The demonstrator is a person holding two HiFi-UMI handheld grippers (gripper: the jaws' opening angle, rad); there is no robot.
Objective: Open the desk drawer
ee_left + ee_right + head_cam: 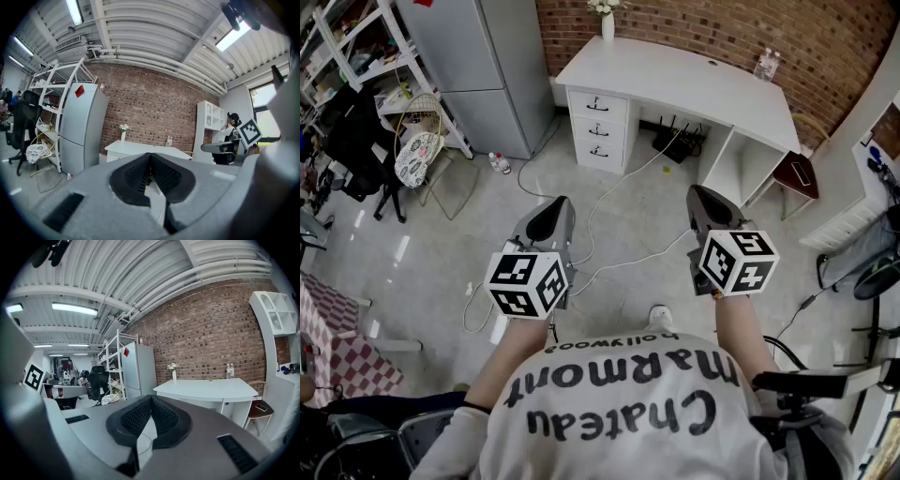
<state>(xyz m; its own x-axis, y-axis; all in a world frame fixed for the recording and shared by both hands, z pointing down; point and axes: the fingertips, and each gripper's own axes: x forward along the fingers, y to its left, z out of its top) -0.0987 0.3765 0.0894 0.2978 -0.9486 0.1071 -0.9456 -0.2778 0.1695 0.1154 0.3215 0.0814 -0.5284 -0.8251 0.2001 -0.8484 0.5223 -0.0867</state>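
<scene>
Drawers [599, 129], three in a stack with their fronts flush and closed, sit in the left end of the white desk [675, 80] on the far side of the room. A brick wall [703, 23] runs behind the desk. Left of the desk stands a grey fridge [483, 66], with a white shelf rack [366, 47] further left. A dark red stool [797, 173] is tucked by the desk's right end.

On the near side the person holds both grippers over the floor, well apart from the desk and pointing toward it. The left gripper [549, 217] is clenched, jaws together with nothing between them. The right gripper [703, 202] is clenched and empty too.

A white vase [607, 25] with flowers stands on the desk's far left corner. Two clear bottles [766, 64] stand near its far right edge.
</scene>
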